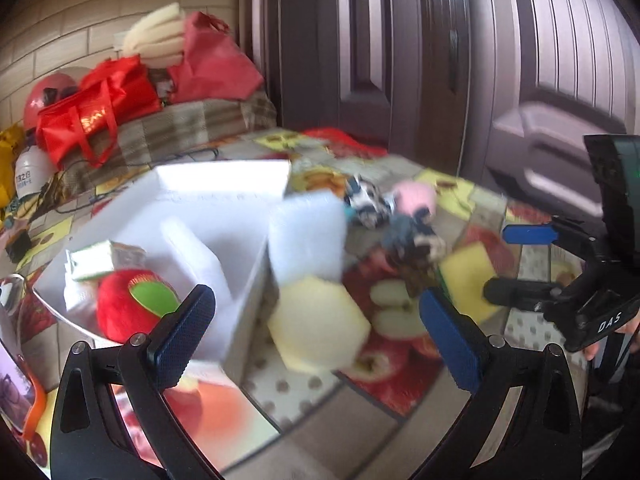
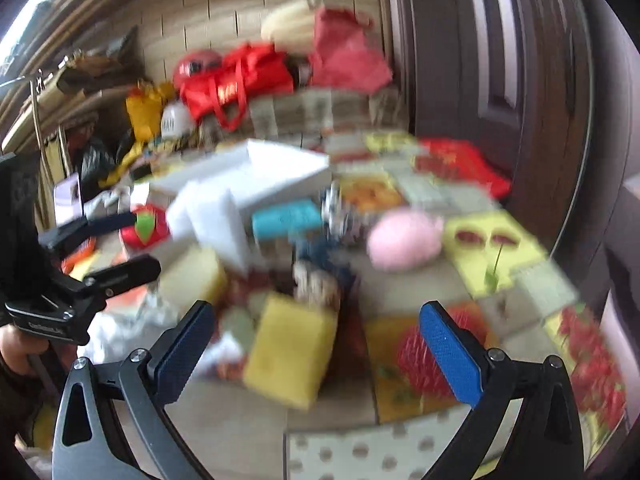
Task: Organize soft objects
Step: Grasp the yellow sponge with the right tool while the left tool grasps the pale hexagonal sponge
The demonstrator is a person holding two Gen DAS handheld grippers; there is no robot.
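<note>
Both views are blurred. My left gripper (image 1: 316, 320) is open and empty above a pale yellow hexagonal sponge (image 1: 318, 322) lying beside a white box (image 1: 224, 192). The box holds a red plush apple (image 1: 128, 304). A white sponge block (image 1: 306, 236) leans at the box's corner. My right gripper (image 2: 316, 344) is open and empty over a yellow sponge (image 2: 290, 354); it also shows in the left wrist view (image 1: 516, 260). A pink plush (image 2: 404, 240), patterned soft toys (image 1: 370, 202) and a teal block (image 2: 286, 218) lie behind.
The table has a fruit-patterned cloth (image 1: 404, 344). Red bags (image 1: 96, 112) and a helmet are piled at the back left on a checked cover. A dark door (image 1: 400, 40) stands behind the table. The left gripper shows at the left of the right wrist view (image 2: 128, 240).
</note>
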